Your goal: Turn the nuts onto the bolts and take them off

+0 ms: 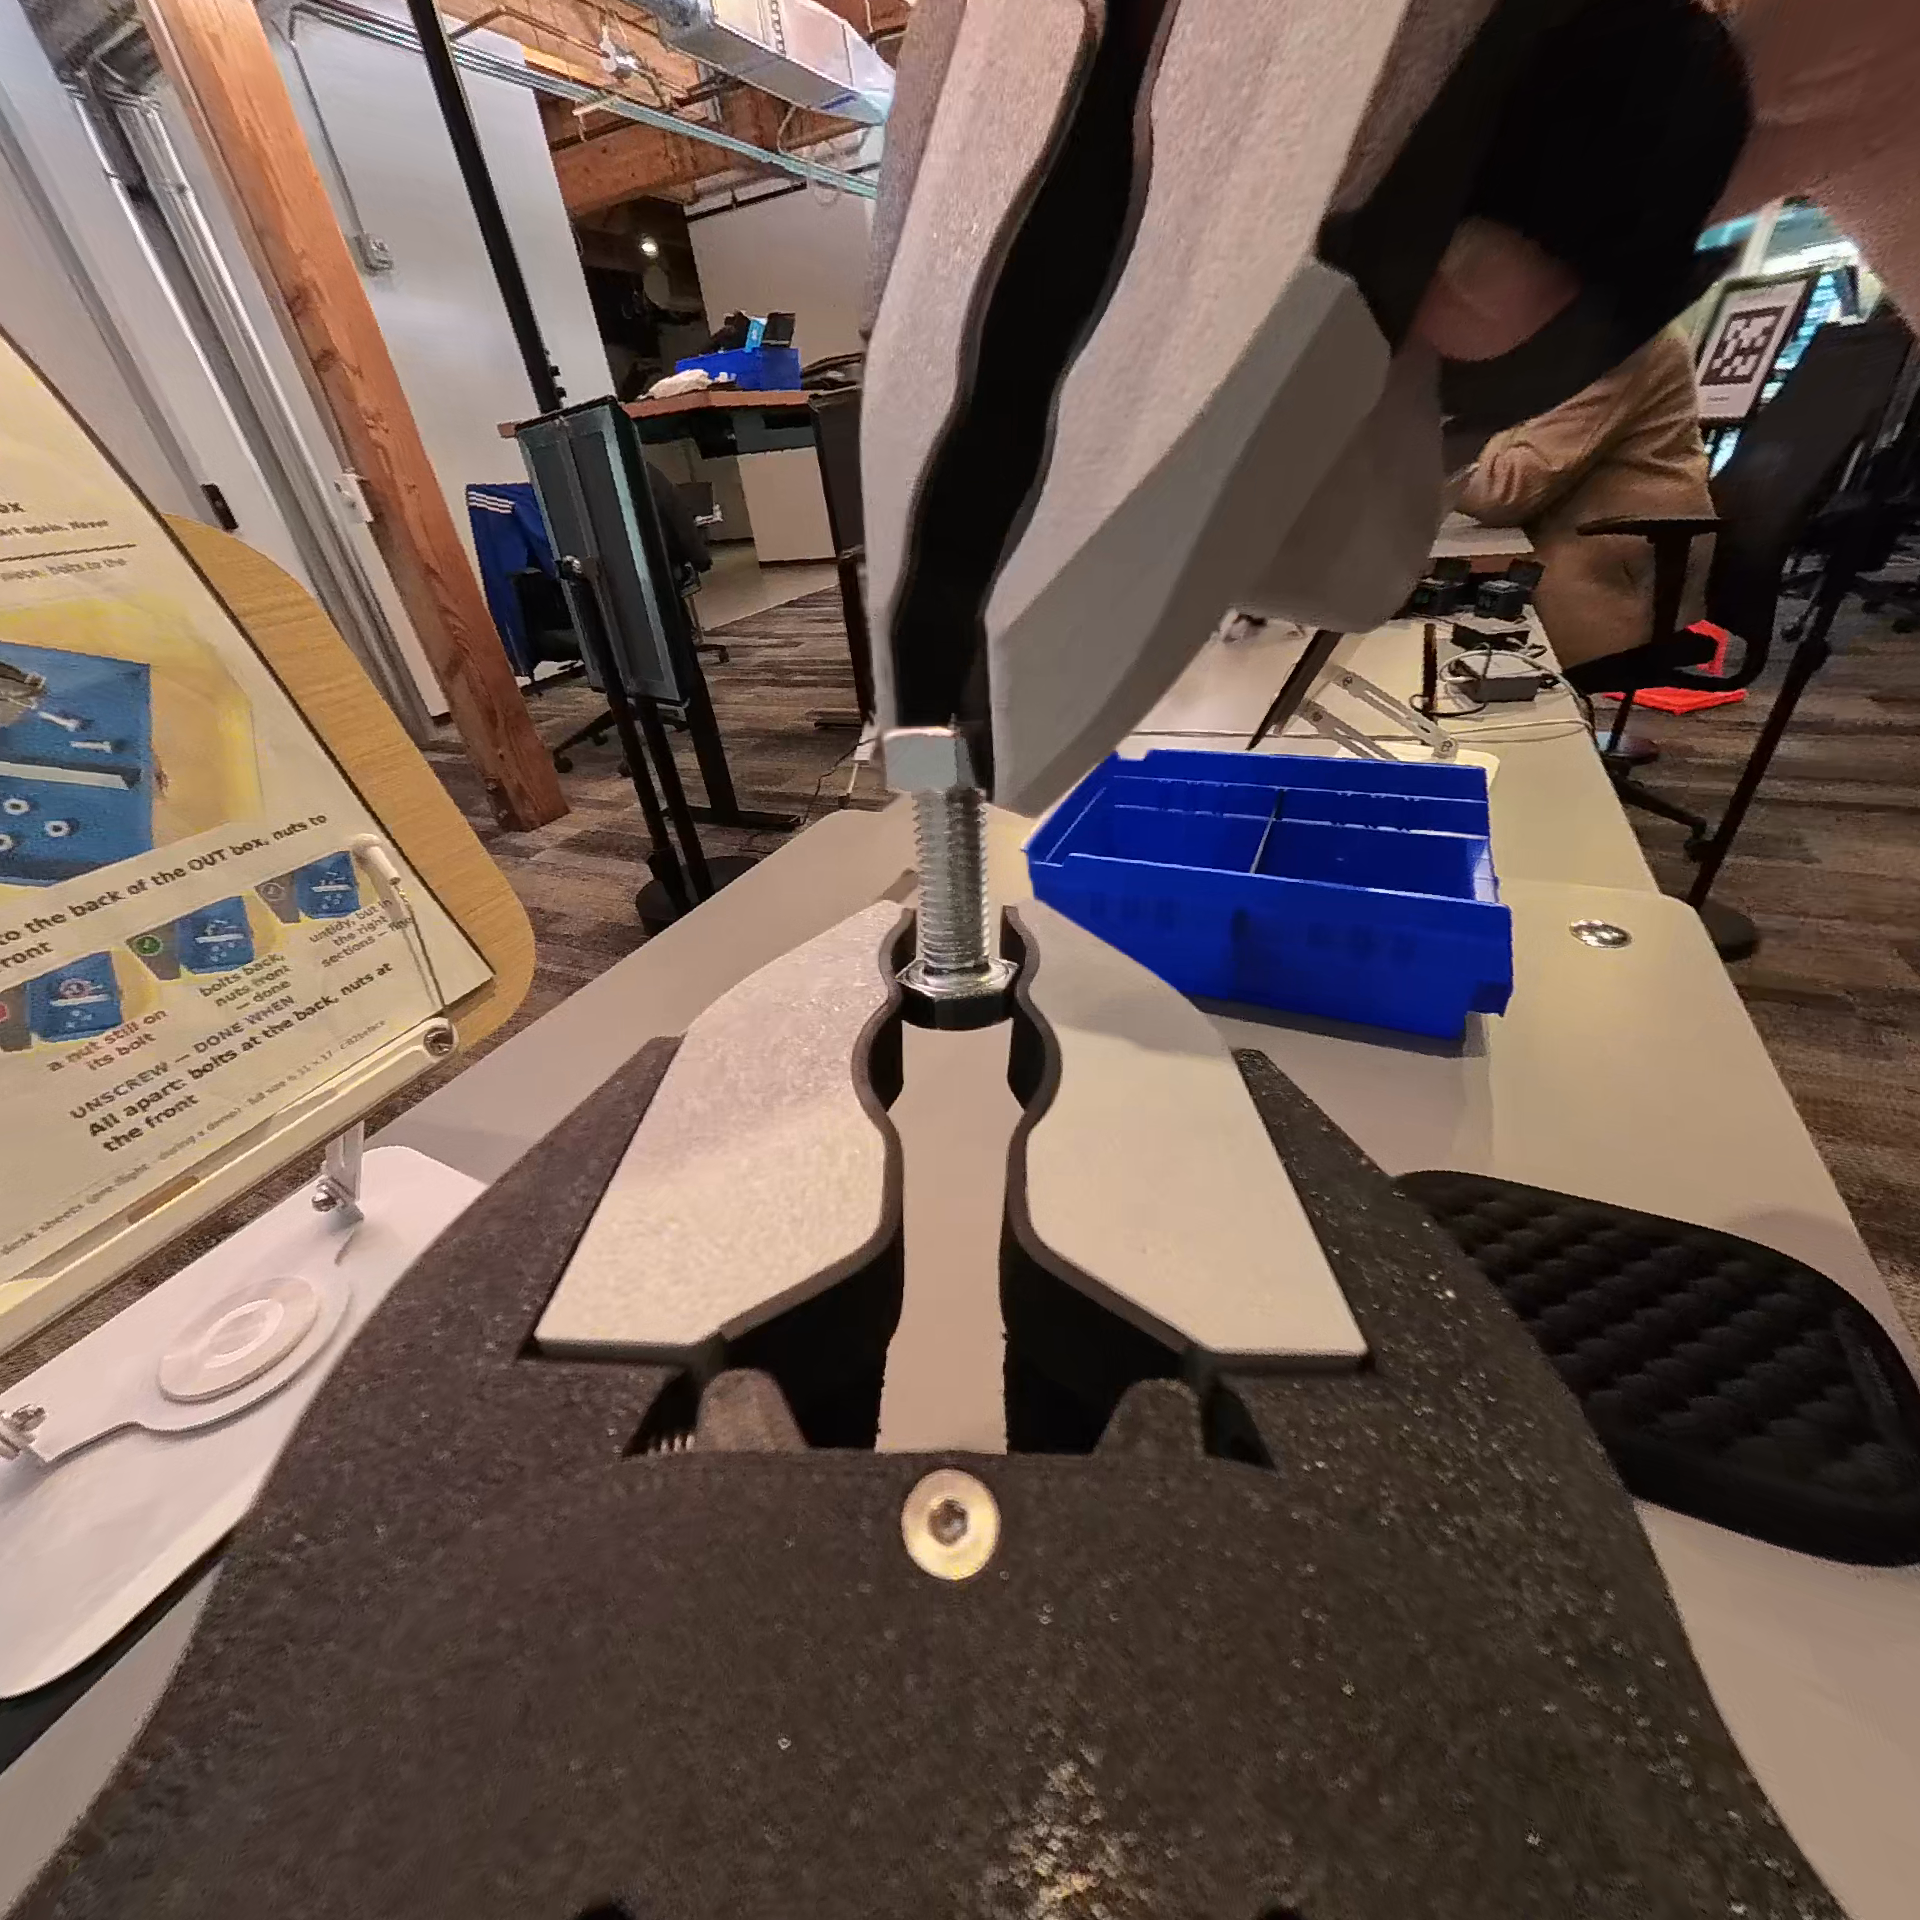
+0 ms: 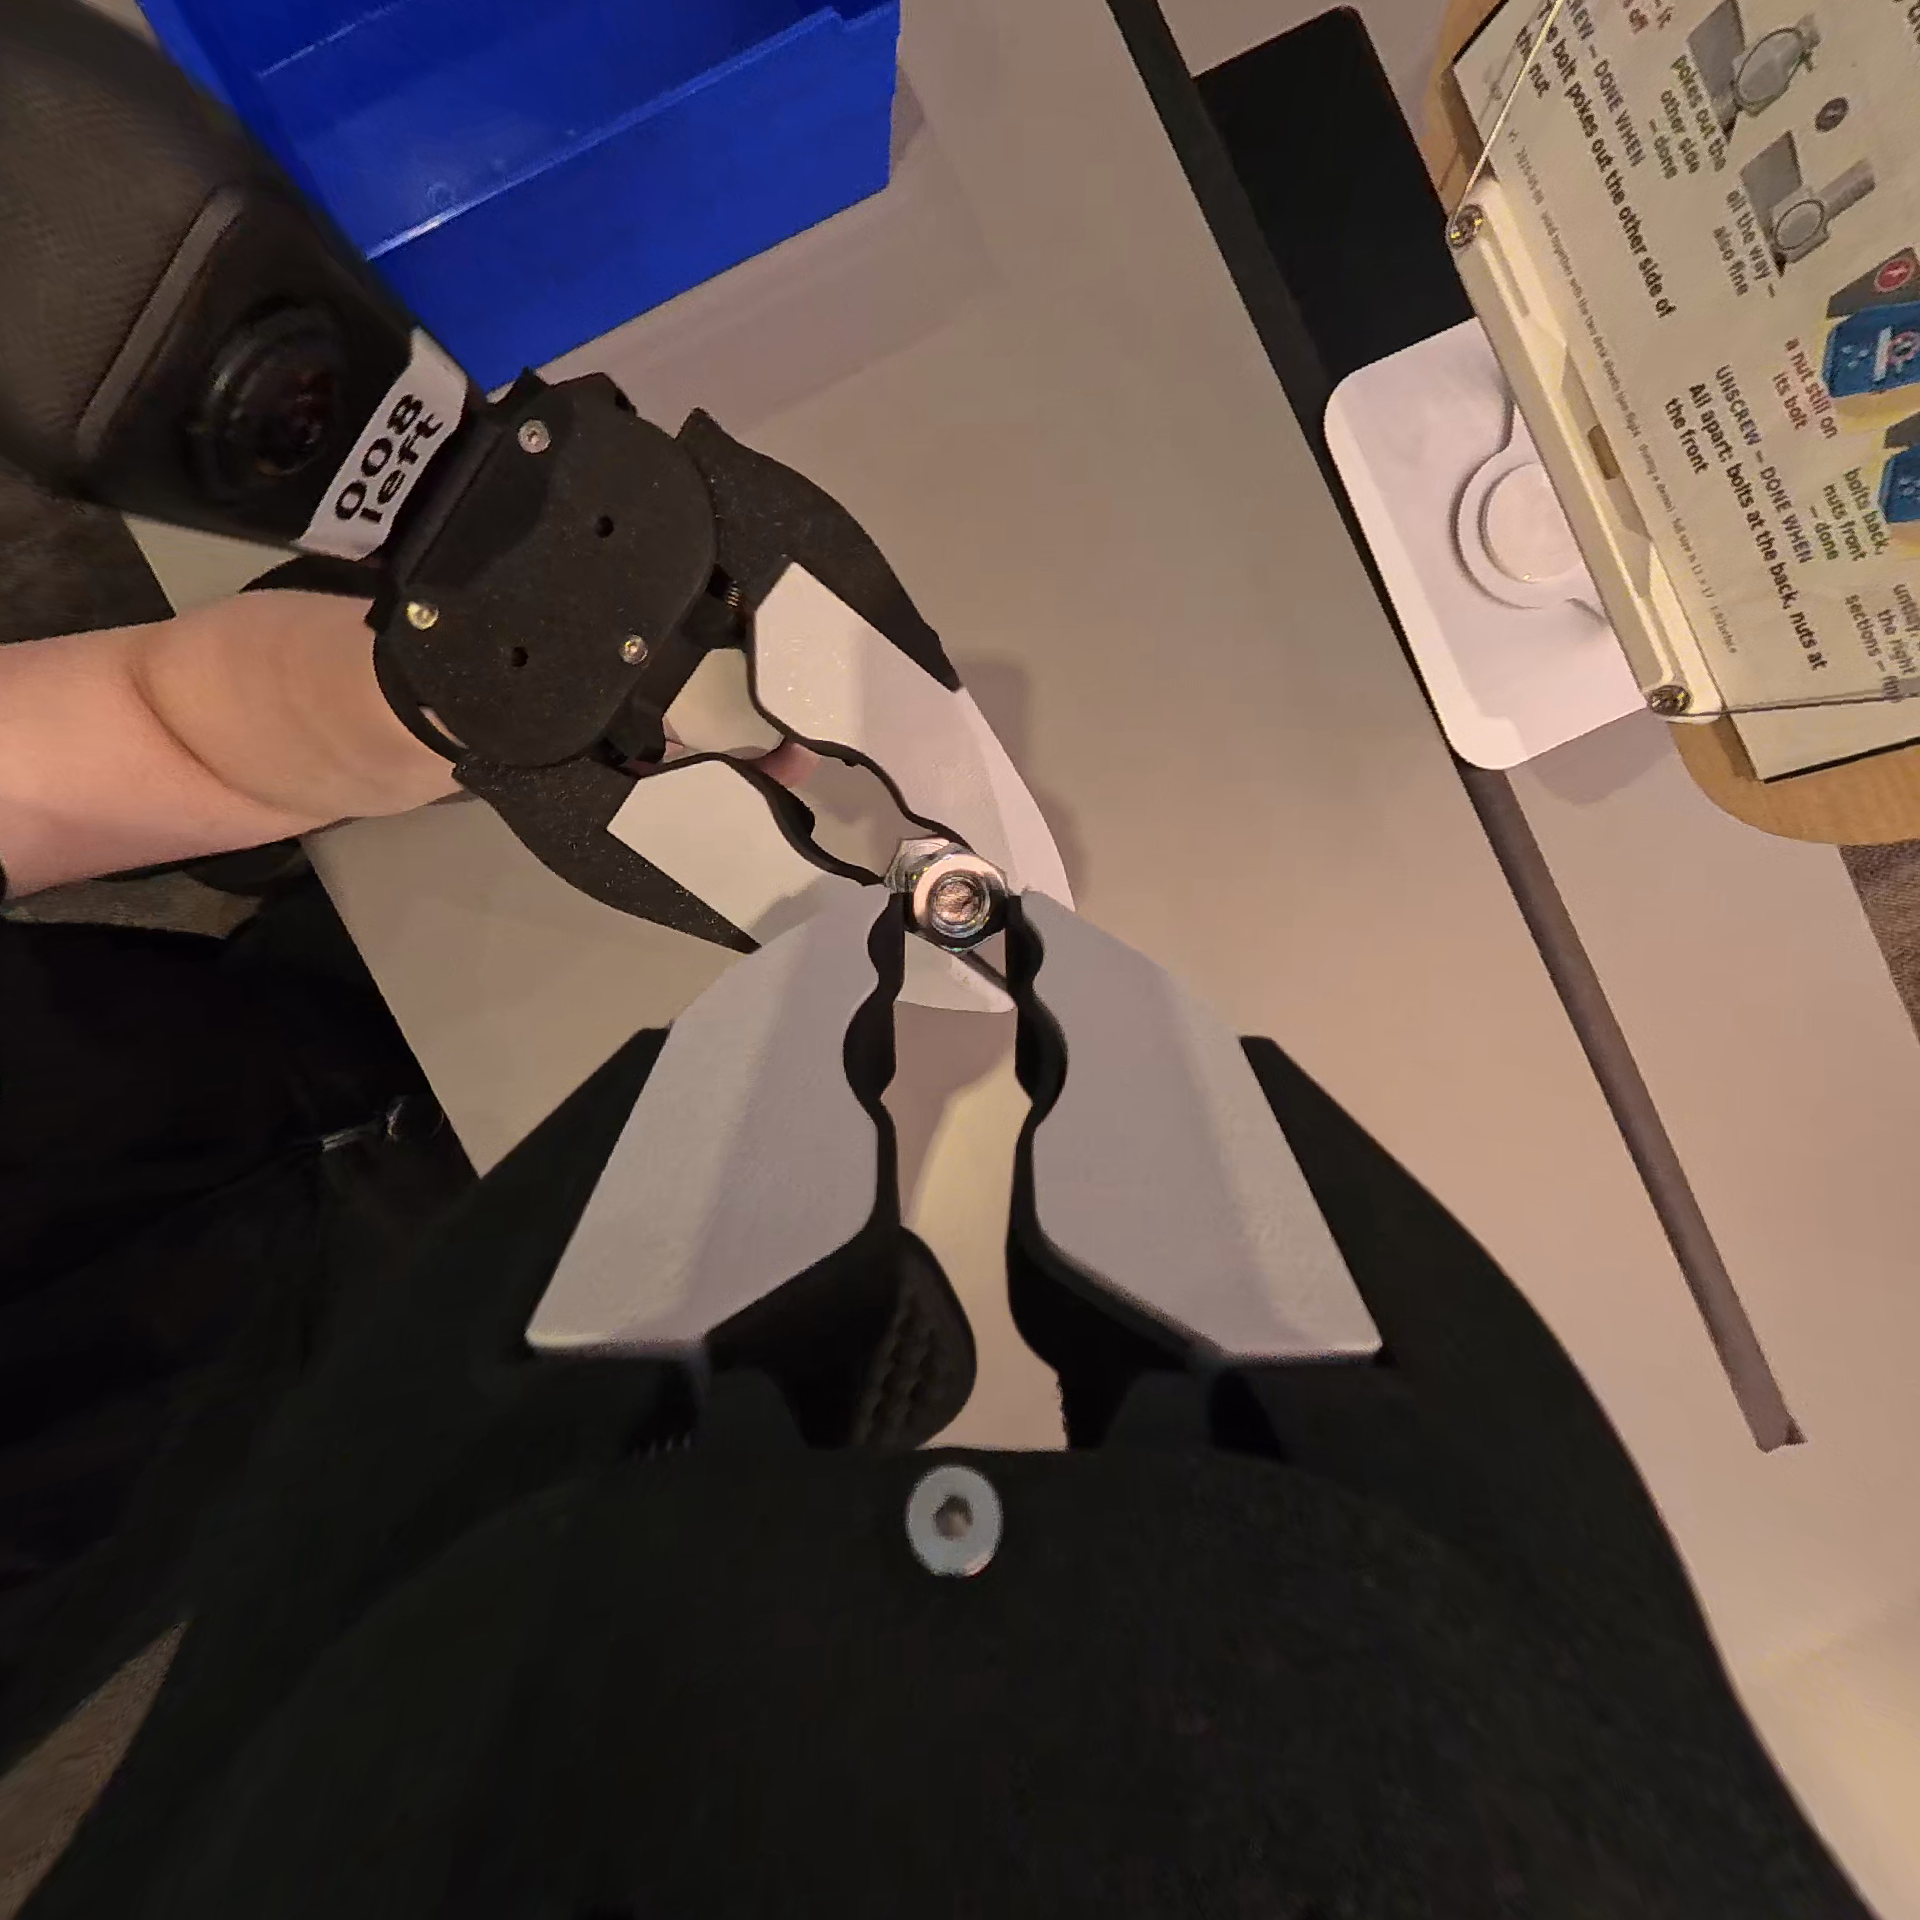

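Note:
A silver bolt (image 1: 948,878) stands upright above the table, head up. My left gripper (image 1: 954,971) is shut on a hex nut (image 1: 951,982) that sits at the lower end of the bolt's thread. My right gripper (image 1: 932,732) comes down from above and is shut on the bolt's hex head (image 1: 928,758). In the right wrist view I look straight down on the bolt head (image 2: 951,896) between my right gripper's tips (image 2: 951,906). The left gripper (image 2: 902,871) reaches in from the upper left, held by a hand; the nut is mostly hidden under the head.
A blue divided bin (image 1: 1268,894) stands on the beige table (image 1: 1455,1091) behind the bolt and shows in the right wrist view (image 2: 582,156). An instruction sheet on a wooden stand (image 1: 208,883) is at the left. A black mesh pad (image 1: 1683,1351) lies at the right. A person sits far back (image 1: 1590,499). About 4 cm separates my left fingertips from my right.

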A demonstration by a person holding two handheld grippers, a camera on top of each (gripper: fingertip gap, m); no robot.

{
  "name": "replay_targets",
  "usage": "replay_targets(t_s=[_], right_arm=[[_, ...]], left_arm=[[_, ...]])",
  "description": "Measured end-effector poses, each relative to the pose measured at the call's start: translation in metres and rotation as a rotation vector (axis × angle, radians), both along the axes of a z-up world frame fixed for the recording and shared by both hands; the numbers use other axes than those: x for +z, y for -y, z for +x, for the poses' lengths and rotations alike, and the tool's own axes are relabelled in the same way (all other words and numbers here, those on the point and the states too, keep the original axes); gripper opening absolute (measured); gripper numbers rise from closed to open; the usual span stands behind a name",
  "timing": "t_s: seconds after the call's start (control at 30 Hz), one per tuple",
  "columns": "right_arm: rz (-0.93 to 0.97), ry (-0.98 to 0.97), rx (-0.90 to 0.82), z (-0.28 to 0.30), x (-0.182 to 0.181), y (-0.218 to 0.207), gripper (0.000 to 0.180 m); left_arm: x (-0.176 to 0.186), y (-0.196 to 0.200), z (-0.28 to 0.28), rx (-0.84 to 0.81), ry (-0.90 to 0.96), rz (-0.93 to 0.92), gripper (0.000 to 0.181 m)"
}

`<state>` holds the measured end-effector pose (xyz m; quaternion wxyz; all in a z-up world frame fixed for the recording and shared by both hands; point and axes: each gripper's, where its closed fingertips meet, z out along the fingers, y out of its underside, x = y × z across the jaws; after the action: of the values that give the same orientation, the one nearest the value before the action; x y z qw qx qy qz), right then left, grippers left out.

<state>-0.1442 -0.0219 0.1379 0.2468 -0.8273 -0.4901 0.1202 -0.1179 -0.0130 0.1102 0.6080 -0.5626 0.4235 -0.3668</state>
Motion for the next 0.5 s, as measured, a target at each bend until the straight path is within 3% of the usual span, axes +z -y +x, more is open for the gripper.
replay_targets(t_s=[0.13,0.3,0.4,0.5], right_arm=[[0.061,0.063,0.160,0.003,-0.001,0.009,0.018],[0.240,0.165,0.641,0.009,-0.005,0.044,0.018],[0.219,0.119,0.709,0.009,-0.005,0.058,0.018],[0.213,0.109,0.700,0.012,-0.006,0.059,0.018]], left_arm=[[-0.003,0.015,0.005,-0.125,-0.024,-0.032,0.015],[-0.009,0.067,0.012,-0.500,-0.074,-0.138,0.015],[-0.009,0.084,0.011,-0.620,-0.068,-0.166,0.015],[-0.009,0.083,0.011,-0.628,-0.061,-0.173,0.015]])
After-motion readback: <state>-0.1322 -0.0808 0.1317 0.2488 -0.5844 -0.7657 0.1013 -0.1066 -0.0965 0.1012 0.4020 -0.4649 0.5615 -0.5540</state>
